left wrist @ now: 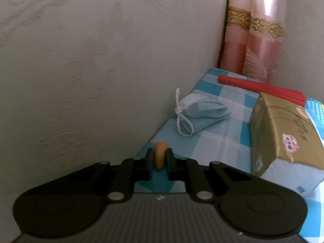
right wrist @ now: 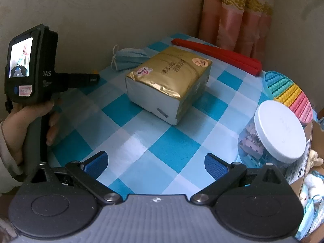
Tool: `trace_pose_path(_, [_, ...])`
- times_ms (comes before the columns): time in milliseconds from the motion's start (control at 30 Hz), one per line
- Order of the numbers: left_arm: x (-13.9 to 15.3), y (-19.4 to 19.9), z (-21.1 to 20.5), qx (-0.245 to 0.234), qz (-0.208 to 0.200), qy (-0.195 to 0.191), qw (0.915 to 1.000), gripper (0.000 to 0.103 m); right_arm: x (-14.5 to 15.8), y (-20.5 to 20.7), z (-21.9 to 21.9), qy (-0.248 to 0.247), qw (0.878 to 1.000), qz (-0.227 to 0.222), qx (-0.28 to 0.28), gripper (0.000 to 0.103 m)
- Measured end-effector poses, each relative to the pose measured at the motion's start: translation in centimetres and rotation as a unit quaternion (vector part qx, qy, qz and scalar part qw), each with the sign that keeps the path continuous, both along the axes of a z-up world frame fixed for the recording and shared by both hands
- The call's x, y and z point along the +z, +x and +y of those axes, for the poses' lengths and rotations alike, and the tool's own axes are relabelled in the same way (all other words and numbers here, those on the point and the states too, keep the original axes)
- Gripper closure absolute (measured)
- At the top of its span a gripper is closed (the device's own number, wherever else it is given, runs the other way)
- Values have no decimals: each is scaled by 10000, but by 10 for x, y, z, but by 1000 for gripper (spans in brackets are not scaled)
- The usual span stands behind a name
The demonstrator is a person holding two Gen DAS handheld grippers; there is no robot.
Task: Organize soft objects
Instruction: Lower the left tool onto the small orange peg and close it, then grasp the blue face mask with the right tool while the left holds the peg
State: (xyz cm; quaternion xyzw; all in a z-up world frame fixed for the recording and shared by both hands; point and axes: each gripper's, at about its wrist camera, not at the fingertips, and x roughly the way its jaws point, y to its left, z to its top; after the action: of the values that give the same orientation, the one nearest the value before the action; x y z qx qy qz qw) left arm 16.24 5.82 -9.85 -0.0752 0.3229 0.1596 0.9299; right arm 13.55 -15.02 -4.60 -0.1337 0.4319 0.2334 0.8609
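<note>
A folded blue face mask [left wrist: 199,112] with white ear loops lies on the checked tablecloth by the wall; it also shows in the right wrist view [right wrist: 127,58]. A gold tissue pack [right wrist: 168,83] lies mid-table, also in the left wrist view [left wrist: 283,131]. My left gripper [left wrist: 160,159] is nearly shut with a small orange-tan piece [left wrist: 160,155] between its fingers, short of the mask. In the right wrist view the left gripper [right wrist: 94,77] points toward the mask. My right gripper [right wrist: 156,165] is open and empty above the near table.
A red folded fan [right wrist: 218,53] lies at the back by the pink curtain [right wrist: 232,16]. A rainbow pop-it toy [right wrist: 289,95] and a white-lidded jar [right wrist: 279,129] stand at right. A cardboard box [right wrist: 305,162] with soft toys and masks is at the right edge. The wall [left wrist: 81,60] borders the left.
</note>
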Motion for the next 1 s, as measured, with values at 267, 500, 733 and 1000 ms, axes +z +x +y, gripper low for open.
trace_pose_path(267, [7, -13, -2, -271, 156, -57, 9995, 93, 21, 19, 2, 94, 9990, -265, 334, 0])
trace_pose_path(500, [9, -20, -5, -431, 229, -56, 9988, 93, 46, 59, 28, 202, 9931, -661, 950, 0])
trace_pose_path(733, [12, -24, -2, -463, 210, -79, 9987, 93, 55, 122, 87, 121, 9841, -618, 1664, 0])
trace_pose_path(1000, [14, -30, 3, -503, 175, -125, 9985, 93, 32, 175, 140, -46, 9767, 74, 2146, 0])
